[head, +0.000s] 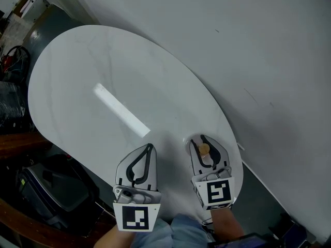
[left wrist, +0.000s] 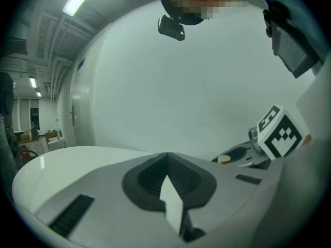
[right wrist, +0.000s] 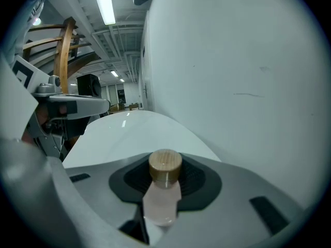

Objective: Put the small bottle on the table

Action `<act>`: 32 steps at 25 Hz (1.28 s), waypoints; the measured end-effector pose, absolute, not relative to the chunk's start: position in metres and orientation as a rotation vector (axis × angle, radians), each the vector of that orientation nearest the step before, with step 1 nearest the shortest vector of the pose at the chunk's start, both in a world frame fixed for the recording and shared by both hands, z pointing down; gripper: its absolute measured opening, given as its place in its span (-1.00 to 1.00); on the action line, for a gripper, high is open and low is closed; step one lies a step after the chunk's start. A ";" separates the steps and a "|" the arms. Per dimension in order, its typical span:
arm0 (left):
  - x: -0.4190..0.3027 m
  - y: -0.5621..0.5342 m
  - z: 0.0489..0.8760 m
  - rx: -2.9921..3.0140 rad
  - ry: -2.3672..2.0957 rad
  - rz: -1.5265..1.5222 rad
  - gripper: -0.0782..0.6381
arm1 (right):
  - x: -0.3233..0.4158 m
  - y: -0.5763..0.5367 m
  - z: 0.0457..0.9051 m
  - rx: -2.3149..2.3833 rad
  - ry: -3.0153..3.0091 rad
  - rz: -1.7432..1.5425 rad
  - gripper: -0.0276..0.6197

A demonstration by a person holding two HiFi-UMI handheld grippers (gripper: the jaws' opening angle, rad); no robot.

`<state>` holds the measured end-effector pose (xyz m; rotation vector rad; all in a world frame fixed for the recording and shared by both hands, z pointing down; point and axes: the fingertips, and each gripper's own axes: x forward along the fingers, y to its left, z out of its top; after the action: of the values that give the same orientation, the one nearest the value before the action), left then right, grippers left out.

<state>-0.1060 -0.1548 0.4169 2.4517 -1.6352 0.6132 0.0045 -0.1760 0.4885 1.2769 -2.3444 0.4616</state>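
Note:
A small bottle (head: pixel 204 149) with a round wooden cap and a pale pink body (right wrist: pixel 163 198) stands between the jaws of my right gripper (head: pixel 200 139), which is shut on it over the near right part of the white oval table (head: pixel 103 61). I cannot tell whether the bottle touches the tabletop. In the right gripper view the cap (right wrist: pixel 165 167) sits between the dark pads. My left gripper (head: pixel 149 148) hovers beside it to the left, shut with nothing in it (left wrist: pixel 166 156). The left gripper view catches the cap (left wrist: pixel 223 159) and the right marker cube (left wrist: pixel 279 133).
A plain white wall (head: pixel 258 61) runs along the table's far right side. A ceiling light reflects as a bright strip (head: pixel 121 110) on the tabletop. A dark bag (head: pixel 51 190) and clutter lie on the floor to the left of the table.

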 end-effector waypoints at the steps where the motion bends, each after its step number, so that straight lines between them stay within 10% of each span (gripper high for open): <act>1: -0.107 -0.155 0.418 2.449 -1.634 0.615 -0.78 | 0.004 -0.175 0.490 1.273 -2.342 0.461 -0.57; 32: -0.116 -0.138 0.393 2.423 -1.764 0.535 -0.78 | -0.008 -0.179 0.455 1.273 -2.412 0.193 -0.38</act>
<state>-0.1162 -0.1378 0.3930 2.4233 -1.7643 0.5352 -0.0081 -0.1790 0.4551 1.2730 -2.4121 0.1926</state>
